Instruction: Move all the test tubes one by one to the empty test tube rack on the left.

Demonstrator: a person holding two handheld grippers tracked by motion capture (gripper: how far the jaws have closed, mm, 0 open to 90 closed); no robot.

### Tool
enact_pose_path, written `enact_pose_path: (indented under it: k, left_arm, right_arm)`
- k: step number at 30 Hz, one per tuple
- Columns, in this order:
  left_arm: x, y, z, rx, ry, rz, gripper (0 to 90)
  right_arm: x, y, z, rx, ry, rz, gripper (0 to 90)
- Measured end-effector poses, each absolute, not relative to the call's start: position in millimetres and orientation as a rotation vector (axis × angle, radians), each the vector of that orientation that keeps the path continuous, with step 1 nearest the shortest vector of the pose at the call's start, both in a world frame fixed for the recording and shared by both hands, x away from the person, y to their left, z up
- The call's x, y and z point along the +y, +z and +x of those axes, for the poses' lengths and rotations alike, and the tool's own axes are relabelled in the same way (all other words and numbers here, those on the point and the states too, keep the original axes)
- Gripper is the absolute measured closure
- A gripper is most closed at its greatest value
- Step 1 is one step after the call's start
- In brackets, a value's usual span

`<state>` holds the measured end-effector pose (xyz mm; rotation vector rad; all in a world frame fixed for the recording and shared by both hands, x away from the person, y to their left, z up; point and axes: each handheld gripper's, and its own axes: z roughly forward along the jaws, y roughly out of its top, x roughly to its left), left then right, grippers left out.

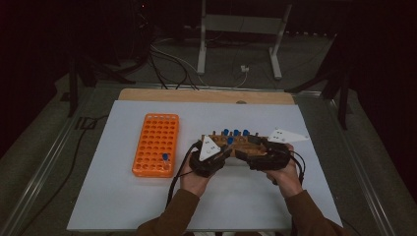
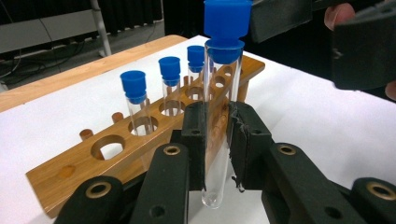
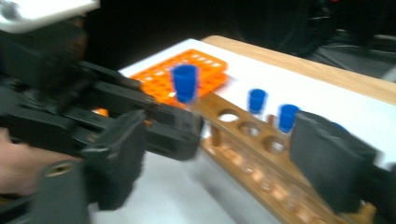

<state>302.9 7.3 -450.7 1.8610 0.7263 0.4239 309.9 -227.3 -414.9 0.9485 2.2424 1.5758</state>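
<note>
A clear test tube with a blue cap (image 2: 223,93) stands upright between my left gripper's (image 2: 217,140) jaws, which are shut on its lower half, just in front of the wooden rack (image 2: 116,158). Three more blue-capped tubes (image 2: 170,79) stand in that rack's holes. My right gripper (image 3: 224,158) is open, its pads (image 3: 331,158) wide apart with nothing between them. It faces the left gripper (image 3: 187,130) and the held tube (image 3: 186,88). In the high view both grippers, left (image 1: 230,149) and right (image 1: 248,147), meet at the wooden rack's (image 1: 236,142) near side.
An orange plastic rack (image 1: 156,144) lies left of the wooden rack, with one blue-capped tube (image 1: 165,157) in a near corner hole. The white mat (image 1: 123,196) ends at a wooden table edge (image 1: 206,96) at the back. Cables trail from both grippers toward the person.
</note>
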Motion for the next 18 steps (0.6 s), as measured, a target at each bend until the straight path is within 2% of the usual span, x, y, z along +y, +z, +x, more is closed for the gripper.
enact_pose_path:
  k: [5,18]
  left_arm:
    - [15,-450,301,0.74,0.417,1.846,78.2]
    - [37,-446,291,0.759,0.387,1.812,78.2]
  right_arm:
    - [-237,-423,309,2.221,1.538,0.994,8.8]
    - [-259,-444,302,2.178,1.499,1.081,0.8]
